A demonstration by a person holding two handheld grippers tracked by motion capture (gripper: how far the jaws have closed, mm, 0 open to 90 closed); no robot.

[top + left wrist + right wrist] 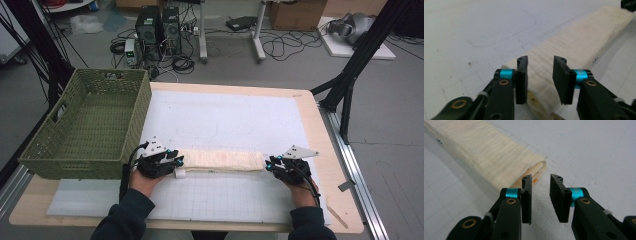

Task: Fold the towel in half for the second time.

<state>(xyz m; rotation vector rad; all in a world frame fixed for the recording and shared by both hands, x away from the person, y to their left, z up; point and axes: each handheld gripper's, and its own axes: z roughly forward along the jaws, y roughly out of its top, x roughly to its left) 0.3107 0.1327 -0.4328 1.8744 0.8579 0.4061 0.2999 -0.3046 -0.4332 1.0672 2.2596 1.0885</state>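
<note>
Left tongs [540,80] agape over folded cloth [574,50] end, seemingly untouched

Both forearms, in dark sleeves, come in from the near edge and angle slightly inward, each hand wrapped around the body of its gripper. The left gripper [176,161] points toward the right gripper [270,164], and the two face each other well apart, held low and roughly level. In the left gripper view, the left gripper [540,75] has its two black jaws parted with a clear gap, pads pressing on nothing. In the right gripper view, the right gripper [541,195] likewise stands with its jaws apart and its pads free. A grey three-cornered plate sits on top of each gripper, and a cable trails back along each wrist.
</note>
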